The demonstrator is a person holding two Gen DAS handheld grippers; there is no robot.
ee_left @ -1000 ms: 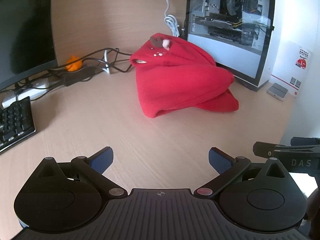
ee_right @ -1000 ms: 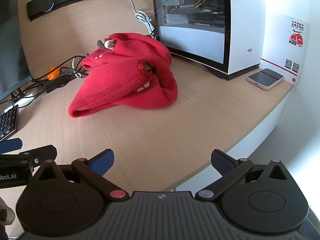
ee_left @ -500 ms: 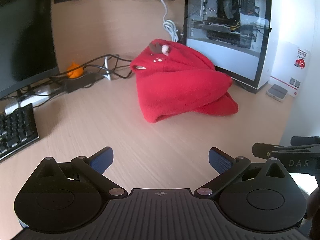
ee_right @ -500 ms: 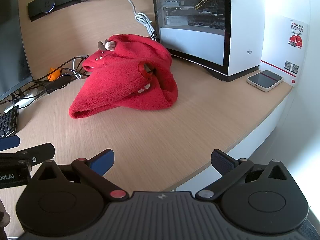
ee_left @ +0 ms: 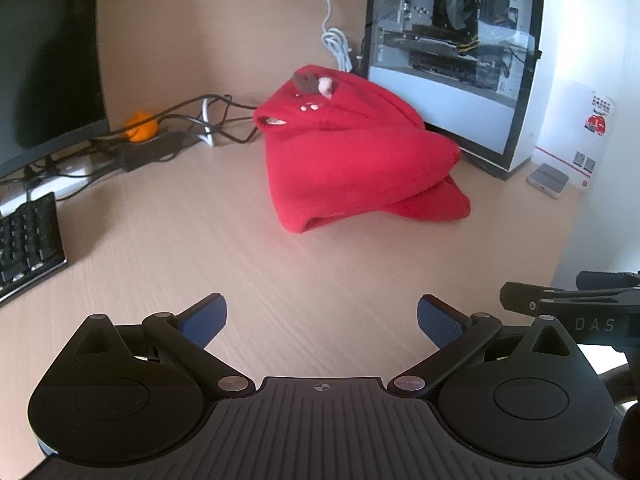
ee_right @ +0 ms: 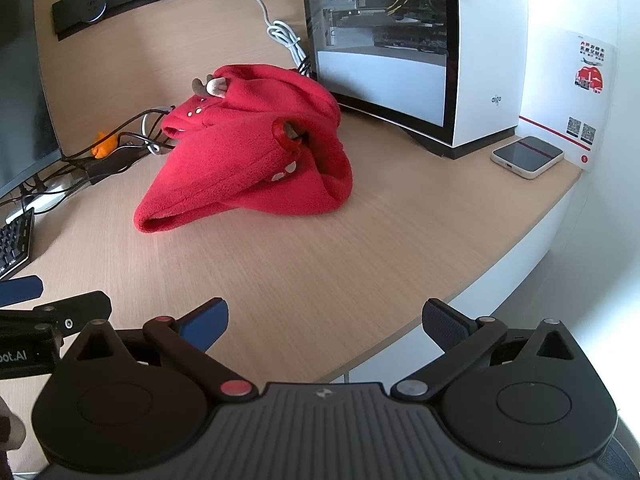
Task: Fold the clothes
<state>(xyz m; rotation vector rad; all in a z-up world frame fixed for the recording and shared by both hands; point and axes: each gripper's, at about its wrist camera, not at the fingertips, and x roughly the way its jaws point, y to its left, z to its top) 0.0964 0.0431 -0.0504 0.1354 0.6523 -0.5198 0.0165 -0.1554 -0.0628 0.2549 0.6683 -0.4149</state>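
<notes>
The wooden surface point(ee_left: 168, 248) was the biggest thing, wide and light brown. At the back right stood a big white computer case point(ee_right: 420, 60) with a glass side. The red fleece top point(ee_left: 360, 160) lay in a bumpy heap near the middle of the surface, just in front of the case, with small white buttons and a little brown and pink bit on top. My left gripper point(ee_left: 322, 320) hung over the bare wood, well apart from the top, its jaws wide open and empty. My right gripper point(ee_right: 326, 320) sat near the front edge, jaws wide open too, holding nothing. A small white phone point(ee_right: 528, 156) lay by the case.
</notes>
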